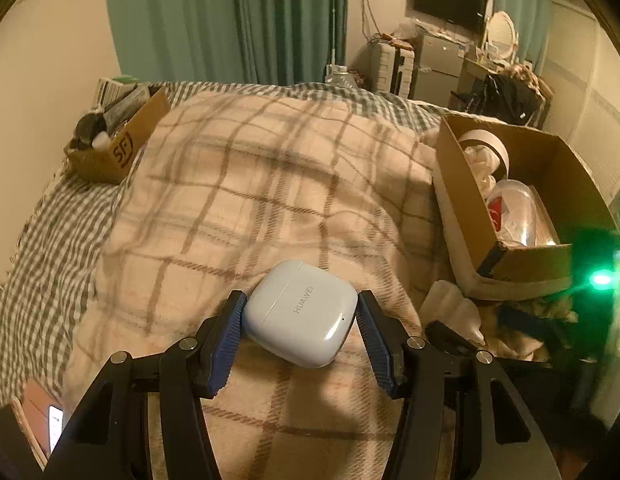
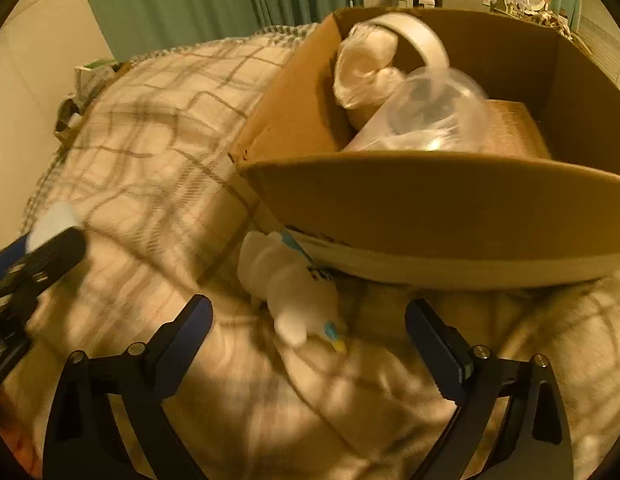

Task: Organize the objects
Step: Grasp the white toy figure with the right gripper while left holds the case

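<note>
My left gripper [image 1: 302,312] is clamped on a small earbud case [image 1: 300,314], pale blue-white, smooth glossy plastic with rounded corners and a fine seam line for the lid; the two ribbed blue pads press on its left and right sides, and it hangs above the blanket [image 1: 246,184]. This blanket is soft and fuzzy, cream colour with brown check lines, and it lies in a big rounded heap over a sheet [image 1: 50,232] with small grey-and-white gingham squares. Far on the left stands a small cardboard box [image 1: 122,148] with black printed letters on its side, filled with dark things which I cannot identify. On the right is a bigger open cardboard box [image 2: 430,208], plain brown corrugated board, and inside it I see a white curved band [image 2: 422,36], a crumpled whitish bag [image 2: 366,68] and a clear plastic container [image 2: 438,116] with a domed shape. My right gripper [image 2: 308,320] has its jaws wide apart and nothing is pressed between them; it points down at a white plastic squeeze bottle [image 2: 290,284], soft-looking, with a blue label and a small yellow-blue tip, which lies on its side on the blanket just beside the near wall of the big box, partly under its edge. This view is blurred, so fine details are not sure.
</note>
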Motion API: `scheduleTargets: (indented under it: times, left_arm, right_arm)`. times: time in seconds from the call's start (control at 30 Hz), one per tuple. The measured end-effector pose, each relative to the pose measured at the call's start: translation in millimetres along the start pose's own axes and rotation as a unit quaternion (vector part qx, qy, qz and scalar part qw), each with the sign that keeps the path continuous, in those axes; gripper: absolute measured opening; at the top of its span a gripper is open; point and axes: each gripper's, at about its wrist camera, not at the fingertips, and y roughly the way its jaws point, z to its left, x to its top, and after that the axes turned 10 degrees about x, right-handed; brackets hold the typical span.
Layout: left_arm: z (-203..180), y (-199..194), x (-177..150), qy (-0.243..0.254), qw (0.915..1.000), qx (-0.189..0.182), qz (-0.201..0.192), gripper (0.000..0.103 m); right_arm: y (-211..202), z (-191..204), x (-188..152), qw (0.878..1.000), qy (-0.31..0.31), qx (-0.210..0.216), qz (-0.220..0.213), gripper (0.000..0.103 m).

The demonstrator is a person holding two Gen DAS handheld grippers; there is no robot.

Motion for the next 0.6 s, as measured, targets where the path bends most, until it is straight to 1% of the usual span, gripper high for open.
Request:
scheduleTargets:
  times: [0.07,0.1,0.17,0.23,0.3,0.4,0.6]
  left_arm:
    - [1.4,1.3,-1.5,-0.004,1.0000,-0.002,0.002,0.057]
    - [0.9,2.0,-2.7,-0.003,1.0000,-0.002,0.004,0.057]
    - [-1.3,1.9,-4.3,0.001,1.0000,-0.002,0.004,0.057]
    - [-3.2,0.5,-5.8,0.005,1.0000,-0.001,0.004,0.057]
    - [-3.5,-1.5,-7.2,0.005,1.0000,-0.001,0.003,0.057]
    - [-4.2,-4.1,-9.9,0.005,1.0000,0.001,0.005,0.057]
    - [-7.5,-18.6,-17.9,0.007,0.9999,0.007,0.005,0.057]
  right_arm:
    - [12.0,-1.5,-0.7,1.000,0.010,0.000,0.006,0.084]
    - [18.6,-1.4,-1.6,1.000,0.012,-0.002,0.010,0.076]
    - [22.4,2.2,-2.3,1.000,0.004,-0.002,0.008,0.069]
    - [17.8,9.6,-3.3,1.000,-0.015,-0.001,0.003,0.052]
    - [10.7,15.5,-5.7,0.999,-0.034,-0.015,-0.004,0.040]
    - [-0.6,17.5,-10.2,0.999,-0.041,-0.004,-0.007,0.040]
    - [-35.9,20.2,-20.8,0.998,-0.051,0.006,-0.031,0.040]
